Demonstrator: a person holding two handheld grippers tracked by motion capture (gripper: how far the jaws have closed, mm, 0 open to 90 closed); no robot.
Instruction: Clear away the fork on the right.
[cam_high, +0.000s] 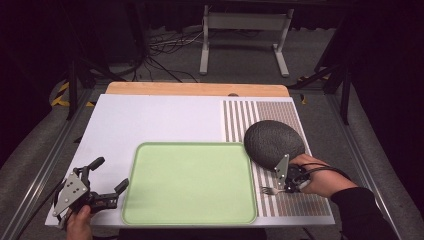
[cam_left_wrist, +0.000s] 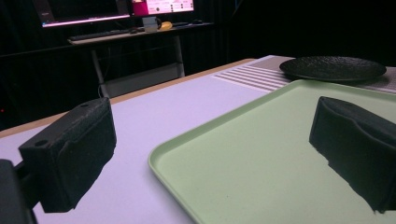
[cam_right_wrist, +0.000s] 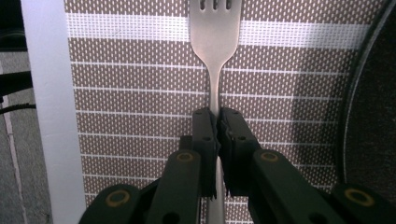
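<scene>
Near left: our left tongs (cam_high: 109, 186) sit at the near-left corner of the white counter (cam_high: 150, 120), jaws spread wide, nothing between them. In the left gripper view the two black pads (cam_left_wrist: 70, 154) straddle the near-left rim of the pale green rectangular plastic tray (cam_high: 190, 182); the tray is bare.

Near right: our right tongs (cam_high: 285, 189) are clamped tight on the neck of the silver metal fork (cam_right_wrist: 215, 37), just below the head. The fork lies on or just over the brown-and-white striped woven placemat (cam_high: 240, 117), tines pointing left toward the tray; we cannot tell if it is lifted off the mat yet. The dark textured round plate (cam_high: 273, 142) sits just beyond the hand, on the same placemat, right of the tray's far-right corner.

Step in hand, as we judge it: grasp is made, fork is at pick-up.

Next move probably calls for a clean lift, then a carry left to the tray or back to the plate. Keep the grip firm; the neck is thin and could pivot in the pads. Left tongs look idle, possibly ready to steady the tray.
</scene>
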